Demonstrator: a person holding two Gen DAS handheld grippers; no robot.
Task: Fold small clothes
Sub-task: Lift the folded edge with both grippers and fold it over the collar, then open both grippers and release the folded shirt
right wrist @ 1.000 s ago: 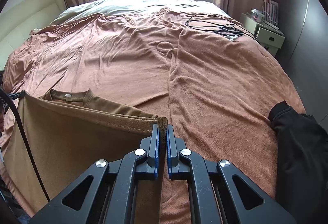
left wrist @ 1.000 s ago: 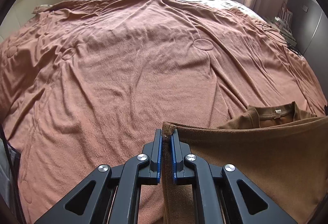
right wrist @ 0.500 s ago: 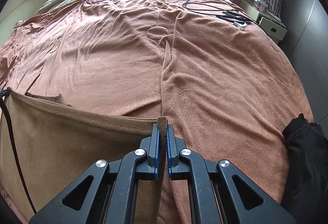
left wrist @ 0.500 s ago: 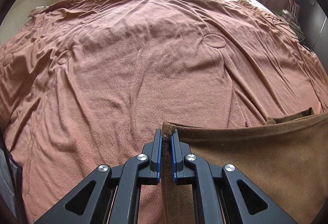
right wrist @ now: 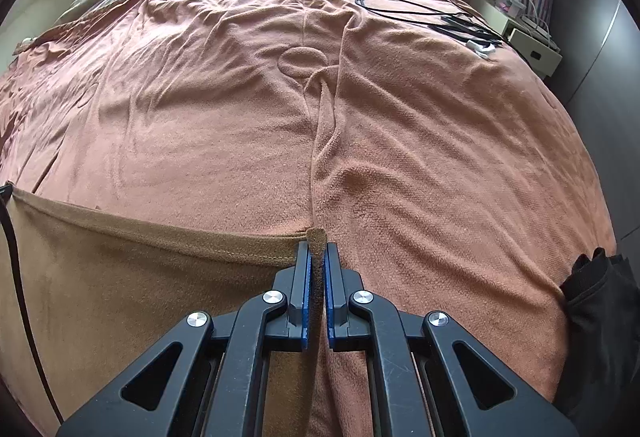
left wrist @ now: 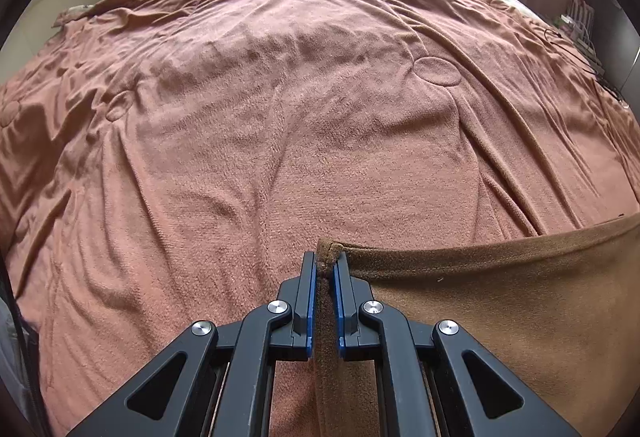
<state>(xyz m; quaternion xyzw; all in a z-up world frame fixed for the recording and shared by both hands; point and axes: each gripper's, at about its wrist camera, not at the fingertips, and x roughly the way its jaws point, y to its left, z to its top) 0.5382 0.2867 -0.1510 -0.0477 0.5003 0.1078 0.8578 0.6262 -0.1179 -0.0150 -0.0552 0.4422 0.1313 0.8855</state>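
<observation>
Holding the brown fleece garment [left wrist: 500, 297] stretched above the rust-pink blanket on the bed [left wrist: 280, 137], we keep our left gripper [left wrist: 324, 269] clamped on one corner and right gripper [right wrist: 317, 257] on the other; its collar has dropped from view.

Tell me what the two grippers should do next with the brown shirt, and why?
Probably carry the held edge a little further forward and lower it onto the blanket. The left hand-held gripper and right hand-held gripper each pinch one corner of the brown shirt, whose edge stretches taut between them above the bed, so the fold looks unfinished.
</observation>
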